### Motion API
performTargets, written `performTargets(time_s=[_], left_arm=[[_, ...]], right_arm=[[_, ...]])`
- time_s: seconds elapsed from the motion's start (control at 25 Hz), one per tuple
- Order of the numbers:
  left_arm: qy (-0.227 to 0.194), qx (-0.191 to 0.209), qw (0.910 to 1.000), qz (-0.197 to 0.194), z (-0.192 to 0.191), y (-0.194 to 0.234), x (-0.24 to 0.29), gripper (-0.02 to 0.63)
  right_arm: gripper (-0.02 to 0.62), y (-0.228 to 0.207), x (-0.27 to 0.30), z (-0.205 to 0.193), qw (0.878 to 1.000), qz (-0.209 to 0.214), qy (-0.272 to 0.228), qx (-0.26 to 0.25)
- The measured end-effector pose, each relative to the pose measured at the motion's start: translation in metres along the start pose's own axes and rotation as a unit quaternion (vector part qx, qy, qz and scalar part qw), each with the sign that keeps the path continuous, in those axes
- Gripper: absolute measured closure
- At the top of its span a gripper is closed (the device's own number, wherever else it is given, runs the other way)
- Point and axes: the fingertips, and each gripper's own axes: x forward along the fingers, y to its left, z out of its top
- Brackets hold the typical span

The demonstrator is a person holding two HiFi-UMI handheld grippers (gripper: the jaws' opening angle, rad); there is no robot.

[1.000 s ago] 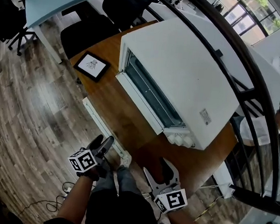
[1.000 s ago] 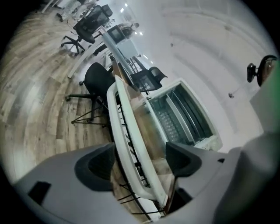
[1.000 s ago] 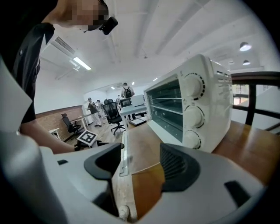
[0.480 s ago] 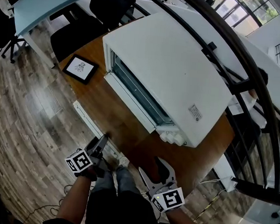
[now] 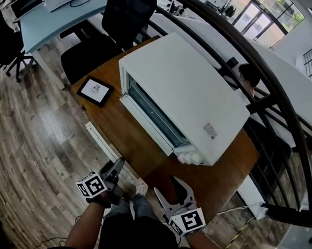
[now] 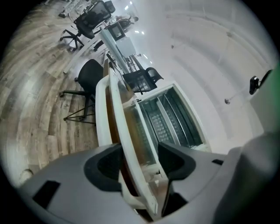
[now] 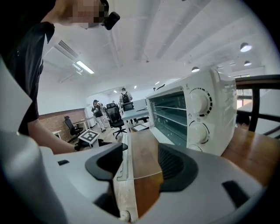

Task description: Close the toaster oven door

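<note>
The white toaster oven (image 5: 191, 92) stands on a brown wooden table (image 5: 217, 169). Its glass door (image 5: 139, 133) hangs open, lying flat toward me, with the white handle bar (image 5: 103, 142) at its front edge. My left gripper (image 5: 116, 166) sits at the near end of that bar. In the left gripper view the door's white edge (image 6: 131, 144) runs between the closing jaws of the left gripper (image 6: 140, 162), with gaps beside it. My right gripper (image 5: 169, 189) is at the door's right corner. The door edge (image 7: 142, 153) lies between the right gripper's (image 7: 140, 164) closing jaws.
A black-framed picture (image 5: 95, 91) lies on the table's left end. A black office chair (image 5: 113, 16) and a pale blue desk (image 5: 52, 11) stand behind it. A dark railing (image 5: 276, 98) curves past on the right, with a person (image 5: 248, 75) beyond it. Wood floor lies at left.
The left gripper's jaws have narrowed from wide open, and both grippers stay at the door's front edge. The head view has shifted a little. The door still lies open.
</note>
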Motion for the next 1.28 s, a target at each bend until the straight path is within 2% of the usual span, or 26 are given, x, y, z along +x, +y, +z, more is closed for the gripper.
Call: performTargets(time_s=[0.16, 0.44, 0.56, 0.72, 0.8, 0.92, 1.16, 1.28], left_arm=[[-0.001, 0.016, 0.9998, -0.015, 0.009, -0.027, -0.002, 0.348], [0.007, 0.047, 0.9979, -0.044, 0.031, -0.067, 0.003, 0.348], [0.021, 0.054, 0.9973, -0.046, 0.033, -0.074, 0.002, 0.347], [0.026, 0.047, 0.9968, -0.060, 0.038, -0.094, 0.006, 0.327], [0.032, 0.045, 0.9965, -0.063, 0.039, -0.101, 0.006, 0.314], [0.041, 0.043, 0.9965, -0.058, 0.040, -0.109, 0.008, 0.301], [0.049, 0.046, 0.9972, -0.033, 0.048, -0.129, 0.017, 0.281], [0.053, 0.043, 0.9974, -0.022, 0.050, -0.138, 0.021, 0.269]], right_arm=[[0.370, 0.004, 0.001, 0.008, 1.000, 0.005, -0.007, 0.004], [0.370, 0.016, 0.016, 0.017, 0.999, 0.031, -0.016, 0.009], [0.370, 0.019, 0.028, 0.019, 0.998, 0.042, -0.017, 0.037], [0.366, 0.020, 0.040, 0.024, 0.992, 0.065, -0.023, 0.104], [0.357, 0.024, 0.041, 0.024, 0.990, 0.079, -0.023, 0.114], [0.328, 0.034, 0.041, 0.023, 0.991, 0.102, -0.016, 0.087], [0.302, 0.046, 0.039, 0.019, 0.992, 0.126, 0.009, -0.017], [0.302, 0.045, 0.038, 0.019, 0.991, 0.126, 0.015, -0.034]])
